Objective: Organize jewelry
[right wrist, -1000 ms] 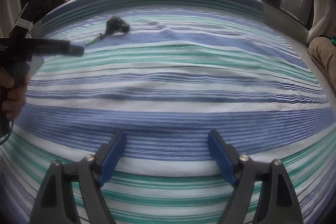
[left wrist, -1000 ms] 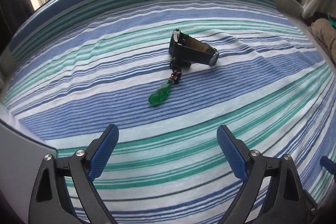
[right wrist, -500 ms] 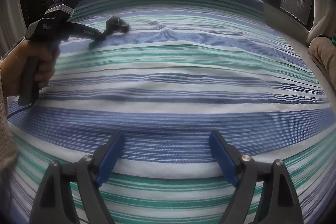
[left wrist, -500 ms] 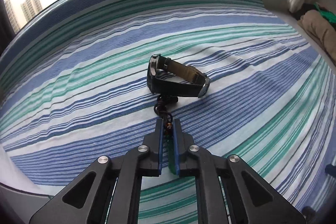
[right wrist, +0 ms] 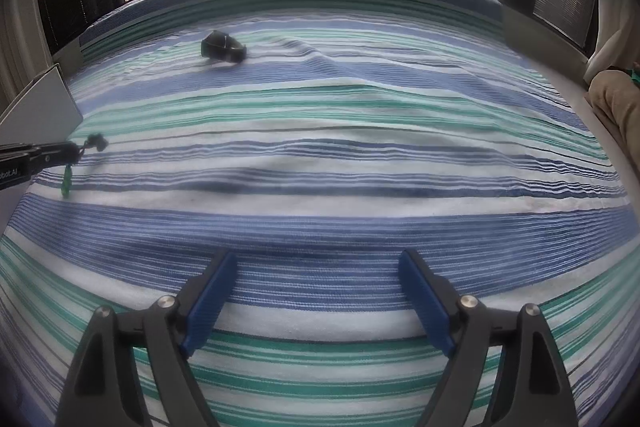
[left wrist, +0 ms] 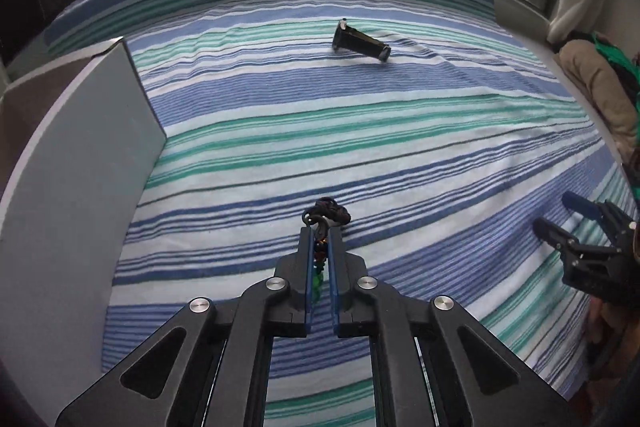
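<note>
Left gripper [left wrist: 319, 243]: black angular link arms with triangular cut-outs, silver round screws at the pivots, flat blue finger pads [left wrist: 309, 267]. Right gripper [right wrist: 316, 291]: same black frame, silver screws, ribbed blue pads [right wrist: 210, 301]. White lettering marks the left gripper's side.

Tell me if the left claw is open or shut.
Shut: the left claw pinches the green pendant cord, lifted off the striped bedspread.
</note>
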Demonstrator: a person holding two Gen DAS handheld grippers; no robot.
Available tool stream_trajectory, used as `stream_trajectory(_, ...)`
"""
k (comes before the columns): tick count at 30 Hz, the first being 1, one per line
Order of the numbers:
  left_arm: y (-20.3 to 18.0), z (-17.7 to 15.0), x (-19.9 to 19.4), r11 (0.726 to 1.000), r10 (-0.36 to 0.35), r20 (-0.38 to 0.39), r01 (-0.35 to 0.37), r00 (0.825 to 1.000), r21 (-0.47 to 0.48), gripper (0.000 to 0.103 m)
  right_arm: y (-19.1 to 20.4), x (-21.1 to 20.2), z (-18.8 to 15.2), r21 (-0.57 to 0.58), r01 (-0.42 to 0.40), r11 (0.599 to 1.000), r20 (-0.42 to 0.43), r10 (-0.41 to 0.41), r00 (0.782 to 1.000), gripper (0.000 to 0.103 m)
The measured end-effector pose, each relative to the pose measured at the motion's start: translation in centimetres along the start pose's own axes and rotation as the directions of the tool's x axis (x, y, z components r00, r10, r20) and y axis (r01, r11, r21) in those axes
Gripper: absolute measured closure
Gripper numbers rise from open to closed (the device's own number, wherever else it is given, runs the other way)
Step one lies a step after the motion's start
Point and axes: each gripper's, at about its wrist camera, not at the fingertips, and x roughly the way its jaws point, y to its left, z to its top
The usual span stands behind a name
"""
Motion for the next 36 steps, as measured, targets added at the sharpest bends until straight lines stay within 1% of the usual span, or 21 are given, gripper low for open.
stream_trajectory(2, 0.9, -1.5, -0.9, 1.000, 0.006, 0.009, -0.006, 1.000, -0.015, 0.098, 0.0, 0.0, 0.0, 0.000, 0.001, 1.000, 0.000, -0.001, 1.000, 0.017)
stream_trajectory(5, 0.8, -2.6, -1.3, 0.999, 0.035, 0.035, -0.034, 0.999, -0.014, 0.097, 0.0, 0.0, 0.0, 0.000, 0.000, 1.000, 0.000, 0.000, 1.000, 0.018)
stream_trajectory(6, 0.8, -2.6, -1.1, 0.999, 0.034, 0.035, -0.034, 0.999, -0.022, 0.090, 0.0, 0.0, 0.0, 0.000, 0.000, 1.000, 0.000, 0.000, 1.000, 0.017)
stream_trajectory(7, 0.9, -2.9, -0.9, 0.999, 0.029, 0.030, -0.028, 0.999, -0.032, 0.069, 0.0, 0.0, 0.0, 0.000, 0.000, 1.000, 0.000, 0.000, 1.000, 0.018)
stream_trajectory(8, 1.1, -3.1, -0.7, 0.999, 0.029, 0.028, -0.028, 0.999, -0.042, 0.056, 0.0, 0.0, 0.0, 0.000, 0.000, 1.000, 0.000, 0.000, 1.000, 0.018)
stream_trajectory(9, 1.2, -3.3, -0.5, 0.998, 0.037, 0.033, -0.035, 0.999, -0.052, 0.032, 0.0, 0.0, 0.0, 0.000, 0.000, 1.000, 0.000, 0.000, 1.000, 0.018)
stream_trajectory(10, 1.3, -3.4, -0.2, 0.997, 0.051, 0.039, -0.049, 0.998, -0.063, 0.023, 0.0, 0.0, 0.0, 0.000, 0.000, 1.000, 0.000, 0.000, 1.000, 0.018)
stream_trajectory(12, 1.5, -3.7, 0.6, 0.996, 0.063, 0.025, -0.061, 0.998, -0.071, 0.023, 0.0, 0.0, 0.0, 0.000, 0.001, 1.000, 0.000, -0.001, 1.000, 0.018)
stream_trajectory(13, 1.4, -3.9, 0.5, 0.995, 0.080, 0.046, -0.077, 0.996, -0.056, 0.022, 0.0, 0.0, 0.0, 0.000, 0.001, 1.000, 0.000, -0.001, 1.000, 0.018)
stream_trajectory(14, 1.3, -4.0, 0.8, 0.994, 0.101, 0.047, -0.099, 0.994, -0.040, 0.020, 0.0, 0.0, 0.0, 0.000, 0.001, 1.000, 0.000, -0.001, 1.000, 0.018)
stream_trajectory(15, 1.2, -4.0, 0.9, 0.994, 0.106, 0.048, -0.104, 0.993, -0.035, 0.018, 0.0, 0.0, 0.0, 0.000, 0.001, 1.000, 0.000, -0.001, 1.000, 0.018)
stream_trajectory(17, 1.2, -4.0, 1.1, 0.994, 0.108, 0.036, -0.107, 0.993, -0.034, 0.010, 0.0, 0.0, 0.0, 0.000, 0.001, 1.000, 0.000, -0.001, 1.000, 0.018)
stream_trajectory(18, 1.3, -4.0, 1.3, 0.993, 0.112, 0.025, -0.112, 0.993, -0.035, 0.002, 0.0, 0.0, 0.0, 0.000, 0.002, 1.000, 0.000, -0.002, 1.000, 0.018)
stream_trajectory(19, 1.4, -4.0, 1.4, 0.993, 0.114, 0.019, -0.113, 0.993, -0.039, 0.000, 0.0, 0.0, 0.0, 0.000, 0.002, 1.000, 0.000, -0.002, 1.000, 0.018)
stream_trajectory(36, 1.3, -4.2, 1.5, 0.993, 0.112, 0.027, -0.111, 0.993, -0.043, 0.001, -0.1, -0.1, -0.1, 0.000, 0.002, 1.000, -0.001, -0.002, 1.000, 0.017)
